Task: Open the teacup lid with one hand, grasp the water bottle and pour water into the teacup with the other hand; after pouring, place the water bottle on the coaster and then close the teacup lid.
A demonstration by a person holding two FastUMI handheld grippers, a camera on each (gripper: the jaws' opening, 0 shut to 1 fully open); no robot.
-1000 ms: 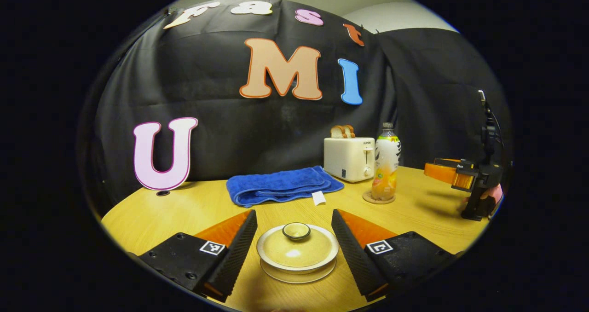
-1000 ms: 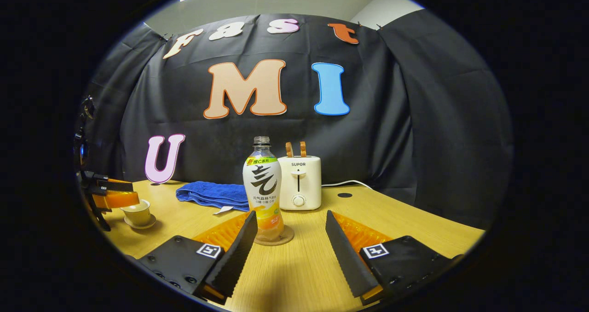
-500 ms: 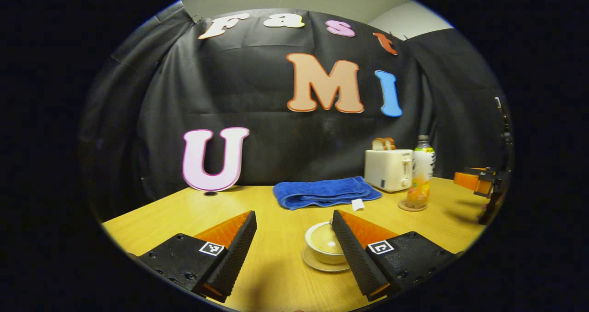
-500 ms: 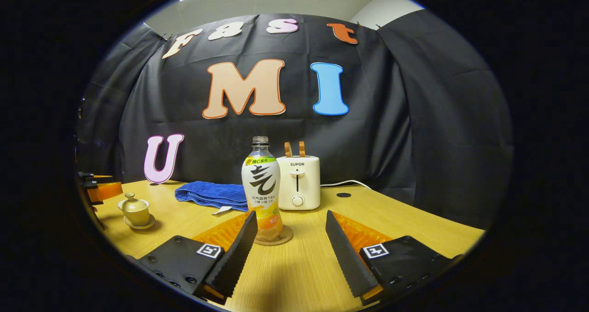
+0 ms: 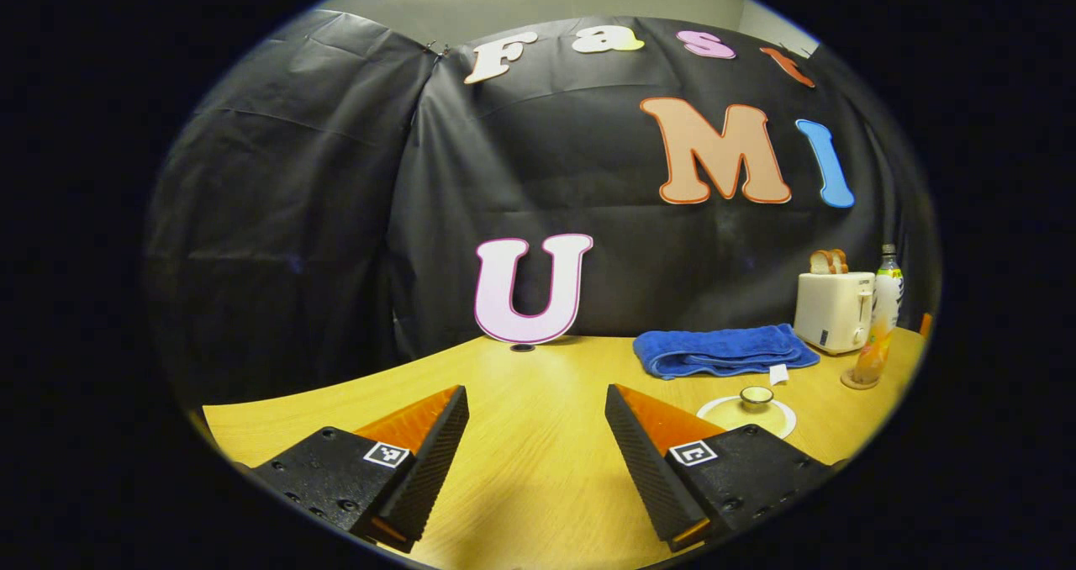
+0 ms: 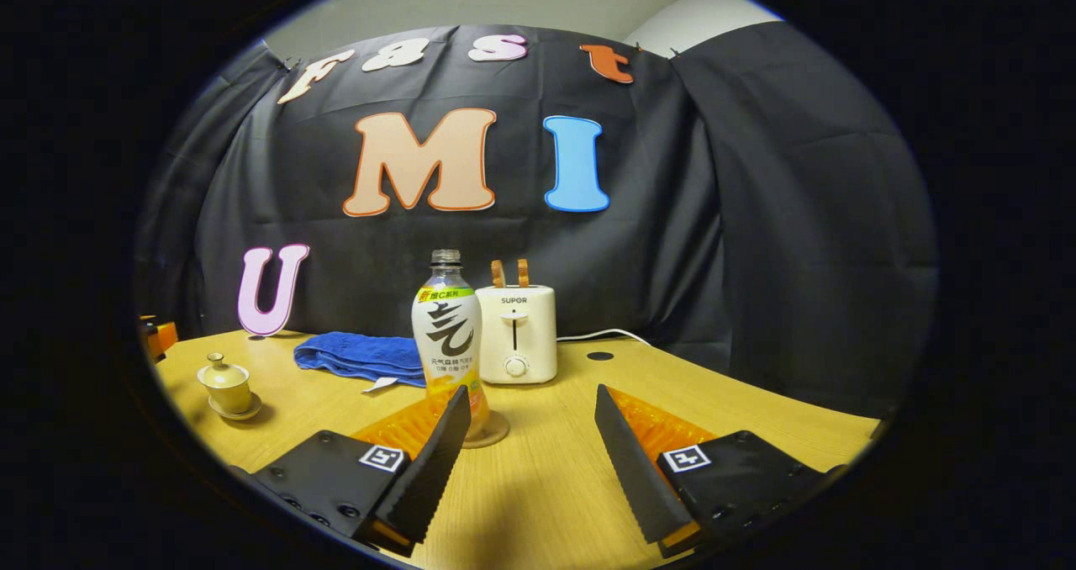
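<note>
Facing the bare bench, your left tool stands released, fingers spread with nothing between them; the teacup, lid on, lies off to its right, just past the right finger, so you would have to swing right to bring the knob between the fingers. In the right gripper view the teacup sits far left, well apart from your right tool, which is also released and empty. The water bottle stands upright on its coaster, long axis vertical, just ahead of the right tool's left finger, slightly left of the gap. Judgement: left tool is nearer the lid, right tool nearer the bottle. Behind stand a toaster and blue towel.
</note>
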